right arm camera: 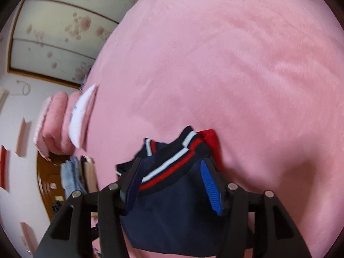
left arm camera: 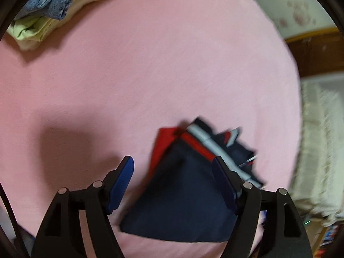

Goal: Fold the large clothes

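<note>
Between both spread finger pairs, on the pink plush bedspread (left arm camera: 150, 64), lies the folded navy garment with red-and-white striped trim (left arm camera: 185, 193). Left gripper (left arm camera: 173, 185) and right gripper (right arm camera: 169, 185) gape, holding nothing. Fold looks finished; next likely carrying it to the stacked clothes (left arm camera: 53, 10) far ahead-left.

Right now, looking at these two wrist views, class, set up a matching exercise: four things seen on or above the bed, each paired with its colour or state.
Things:
1. bed cover
2. folded garment
3. left gripper
4. top item of the stack

Descriptions:
A. blue denim
B. open
C. pink
D. navy with red and white stripes

Pairs: 1-C, 2-D, 3-B, 4-A
</note>
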Available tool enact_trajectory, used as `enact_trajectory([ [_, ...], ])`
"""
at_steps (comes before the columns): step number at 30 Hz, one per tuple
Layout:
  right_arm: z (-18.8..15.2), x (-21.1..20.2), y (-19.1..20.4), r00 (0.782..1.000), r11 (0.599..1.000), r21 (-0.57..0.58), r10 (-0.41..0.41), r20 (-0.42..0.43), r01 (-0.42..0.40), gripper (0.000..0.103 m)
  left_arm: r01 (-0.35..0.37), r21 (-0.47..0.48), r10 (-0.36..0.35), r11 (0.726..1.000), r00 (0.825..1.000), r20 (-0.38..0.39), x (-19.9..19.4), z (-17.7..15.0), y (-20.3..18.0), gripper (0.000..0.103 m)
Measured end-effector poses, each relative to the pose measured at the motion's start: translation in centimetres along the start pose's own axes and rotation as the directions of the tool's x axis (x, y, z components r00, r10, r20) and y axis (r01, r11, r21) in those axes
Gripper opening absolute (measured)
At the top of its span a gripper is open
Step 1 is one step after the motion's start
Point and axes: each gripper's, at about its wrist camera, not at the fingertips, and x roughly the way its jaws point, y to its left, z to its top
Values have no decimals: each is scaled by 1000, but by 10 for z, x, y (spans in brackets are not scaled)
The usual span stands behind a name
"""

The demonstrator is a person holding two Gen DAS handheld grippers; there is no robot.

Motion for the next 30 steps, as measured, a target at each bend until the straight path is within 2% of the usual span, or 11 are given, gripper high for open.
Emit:
enact_trajectory([
  [3,-2,10,-3,994,995,-60,-85,-70,81,55,-138,102,140,985,990,-21,12,-12,-7,74],
  [5,-5,15,-6,984,986,-106,-143,-105,131,55,-192,153,198,969,980,-25,19,-21,-8,74],
  [7,-13,17,-9,970,967,-169,-211,-123,189,55,-180,185,190,966,981,-38,26,-32,-7,73],
  [8,-16,17,-10,965,961,-188,-229,-131,203,55,-160,194,171,968,984,-46,28,-37,-8,70],
  [10,-24,15,-14,957,954,-212,-246,-157,210,55,-152,210,166,966,985,-53,32,-47,-9,55],
  [12,-31,9,-19,957,956,-217,-236,-166,198,54,-162,216,177,963,983,-54,35,-57,-8,16],
  [13,-35,6,-20,960,956,-223,-230,-162,191,47,-163,212,178,964,983,-53,36,-59,-7,13],
  [17,-45,-2,-19,964,942,-280,-229,-138,184,23,-172,249,184,953,982,-26,34,-66,-9,9],
  [28,-46,-2,3,948,901,-369,-290,-127,227,19,-160,247,171,956,985,-23,17,-83,-5,5],
  [29,-47,0,6,945,895,-379,-302,-123,236,19,-167,244,177,955,984,-20,18,-83,-4,6],
  [30,-48,1,8,942,886,-392,-314,-117,247,19,-177,239,185,955,983,-15,17,-80,-1,11],
])
